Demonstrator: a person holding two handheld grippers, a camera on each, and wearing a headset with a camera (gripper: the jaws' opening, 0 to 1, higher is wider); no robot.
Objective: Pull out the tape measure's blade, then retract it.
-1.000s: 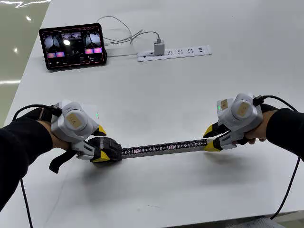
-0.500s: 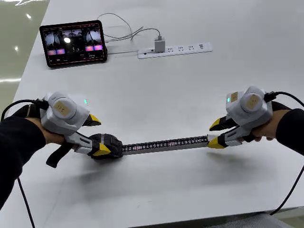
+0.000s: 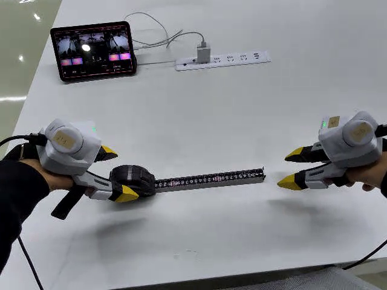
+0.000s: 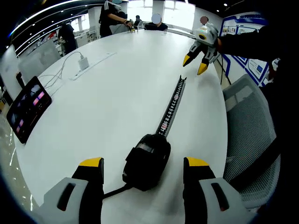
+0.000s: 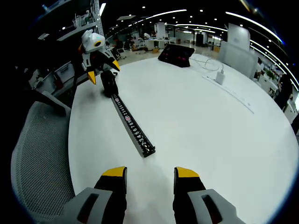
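1. The tape measure [image 3: 133, 179] lies flat on the white table [image 3: 242, 121], near its front edge; the black case sits at the person's left, and the blade [image 3: 208, 179] runs out of it to the right, long axis roughly parallel to that edge, numbered face up.
2. The blade's end hook [image 3: 262, 174] rests on the table, pointing at the right gripper [image 3: 291, 168] and apart from it.
3. The left gripper [image 3: 118, 173] has its jaws spread wide with the case between them; the right gripper's yellow-tipped jaws are also apart, with nothing between them.
4. In the left gripper view, table shows on both sides of the case [image 4: 147, 161], so neither jaw of the left gripper [image 4: 144, 163] clamps it; in the head view the lower jaw looks close against the case, and contact cannot be told.
5. The right gripper view looks down the blade [image 5: 133, 126] from the hook end, towards the left gripper [image 5: 103, 72]; a mesh chair [image 5: 42, 158] stands beside the table.
6. The head view shows a tablet [image 3: 94, 50] and a power strip [image 3: 222, 60] at the far side.
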